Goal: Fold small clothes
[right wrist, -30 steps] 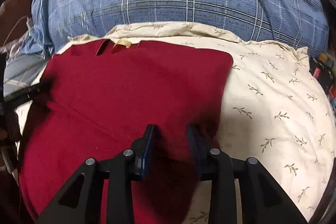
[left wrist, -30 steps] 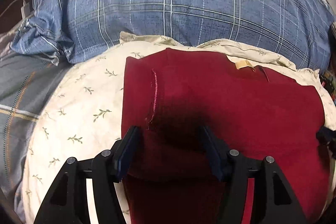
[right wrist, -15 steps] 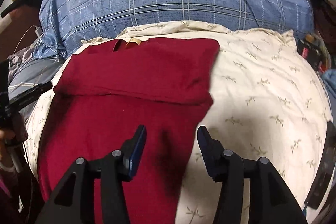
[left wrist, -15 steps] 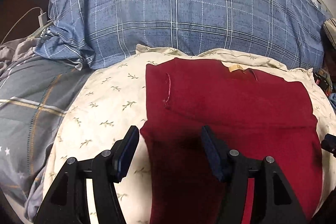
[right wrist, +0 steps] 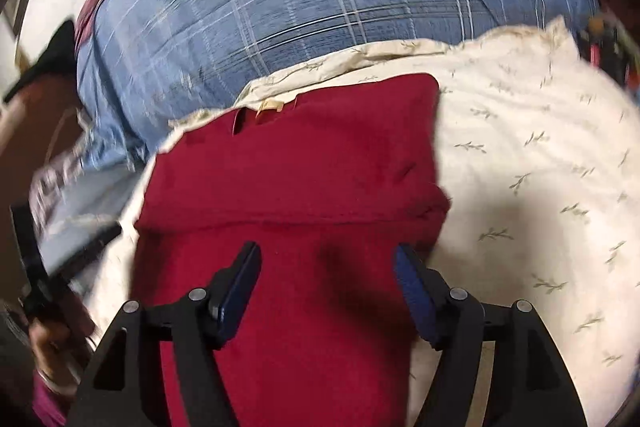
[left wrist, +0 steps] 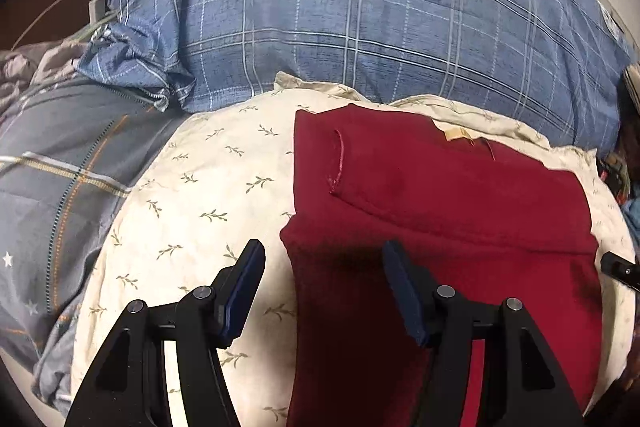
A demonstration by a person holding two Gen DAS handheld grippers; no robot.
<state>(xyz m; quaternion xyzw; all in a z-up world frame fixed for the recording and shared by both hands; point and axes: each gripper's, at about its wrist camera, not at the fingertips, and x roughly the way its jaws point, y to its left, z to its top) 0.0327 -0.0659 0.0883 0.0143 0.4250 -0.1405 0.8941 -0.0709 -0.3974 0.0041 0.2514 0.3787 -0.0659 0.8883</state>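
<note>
Crimson knit garment, its far part folded over, lies on a cream leaf-print pillow, long axis running away from both tools. Left hand-held gripper, spread and empty, straddles its left edge; right hand-held gripper, likewise spread, hovers over its right half. Only the right view, though blurred, shows the garment's right edge.

Cream leaf-print pillow carries the folded red garment; blue plaid pillow behind.
</note>
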